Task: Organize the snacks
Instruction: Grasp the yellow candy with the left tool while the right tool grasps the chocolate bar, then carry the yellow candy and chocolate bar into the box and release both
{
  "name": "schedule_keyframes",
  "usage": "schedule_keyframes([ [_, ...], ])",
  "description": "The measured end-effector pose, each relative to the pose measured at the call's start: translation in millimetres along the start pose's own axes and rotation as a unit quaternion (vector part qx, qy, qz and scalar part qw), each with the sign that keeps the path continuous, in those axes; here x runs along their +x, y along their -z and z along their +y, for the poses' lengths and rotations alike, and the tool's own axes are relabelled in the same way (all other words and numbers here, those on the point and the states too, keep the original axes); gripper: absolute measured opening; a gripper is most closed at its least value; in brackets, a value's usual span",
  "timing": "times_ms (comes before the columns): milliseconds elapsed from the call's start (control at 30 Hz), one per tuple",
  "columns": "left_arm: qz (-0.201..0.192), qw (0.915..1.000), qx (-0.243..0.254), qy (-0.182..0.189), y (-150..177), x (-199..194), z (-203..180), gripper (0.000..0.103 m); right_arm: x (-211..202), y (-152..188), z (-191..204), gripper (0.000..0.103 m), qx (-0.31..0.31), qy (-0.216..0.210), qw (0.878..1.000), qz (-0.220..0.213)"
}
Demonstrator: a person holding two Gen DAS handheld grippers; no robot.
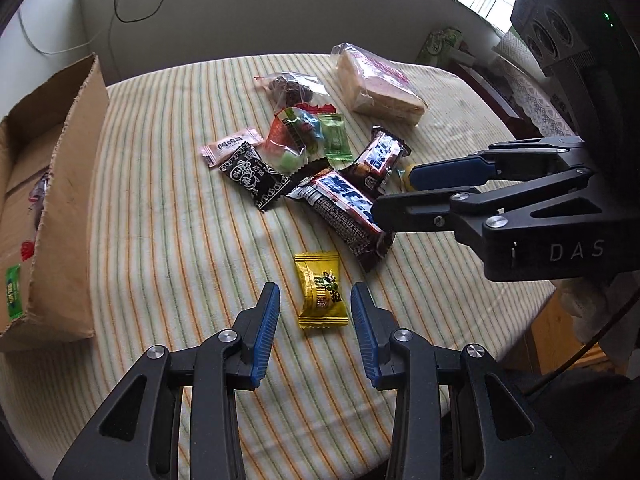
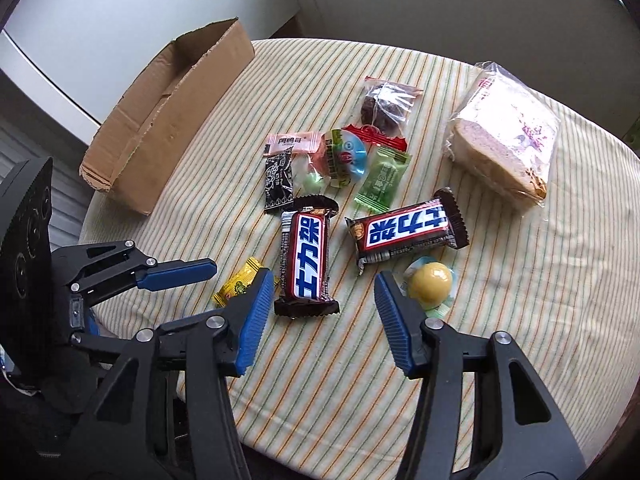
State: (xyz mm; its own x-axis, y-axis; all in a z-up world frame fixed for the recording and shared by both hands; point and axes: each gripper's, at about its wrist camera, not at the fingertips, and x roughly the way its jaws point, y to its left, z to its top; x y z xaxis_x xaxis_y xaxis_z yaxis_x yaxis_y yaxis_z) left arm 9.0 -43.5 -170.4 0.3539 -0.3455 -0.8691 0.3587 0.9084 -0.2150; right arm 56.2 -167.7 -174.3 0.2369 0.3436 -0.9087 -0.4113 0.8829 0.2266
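Snacks lie on a striped tablecloth [image 1: 168, 240]. My left gripper [image 1: 315, 294] is open, its fingers either side of a yellow candy packet [image 1: 321, 294]. My right gripper [image 2: 324, 286] is open, low over the near chocolate bar [image 2: 306, 260], which also shows in the left wrist view [image 1: 344, 208]. A second chocolate bar [image 2: 408, 232] lies to its right, with a yellow ball sweet [image 2: 432, 282] below it. A cardboard box [image 1: 60, 216] stands at the left with a green packet [image 1: 12, 290] inside; it also shows in the right wrist view [image 2: 160, 128].
Further back lie a black packet [image 2: 278, 184], a pink packet [image 2: 294, 142], a green packet [image 2: 382, 180], a round colourful sweet [image 2: 346, 156], a clear bag of dark snacks [image 2: 386, 102] and wrapped bread [image 2: 504, 136]. The table edge runs along the right.
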Motion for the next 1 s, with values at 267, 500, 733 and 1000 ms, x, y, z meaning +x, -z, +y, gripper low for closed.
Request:
schedule_keyframes([
  [267,-0.004,0.9998,0.009,-0.015,1.2,14.4,-6.7,0.035,23.0,-6.4,3.8,0.047,0.006,-0.002,1.000,0.017],
  [500,-0.016,0.9991,0.018,-0.035,0.7,15.6,-6.2,0.024,35.7,-12.9,10.0,0.033,-0.005,0.008,1.000,0.026],
  [733,-0.021,0.9992,0.008,-0.032,1.5,12.5,-1.0,0.024,33.6,-13.8,10.2,0.030,0.000,0.003,1.000,0.021],
  [1000,-0.033,0.9986,-0.031,-0.027,0.8,0.8,13.5,0.024,14.7,-8.4,9.3,0.030,0.003,-0.002,1.000,0.006],
])
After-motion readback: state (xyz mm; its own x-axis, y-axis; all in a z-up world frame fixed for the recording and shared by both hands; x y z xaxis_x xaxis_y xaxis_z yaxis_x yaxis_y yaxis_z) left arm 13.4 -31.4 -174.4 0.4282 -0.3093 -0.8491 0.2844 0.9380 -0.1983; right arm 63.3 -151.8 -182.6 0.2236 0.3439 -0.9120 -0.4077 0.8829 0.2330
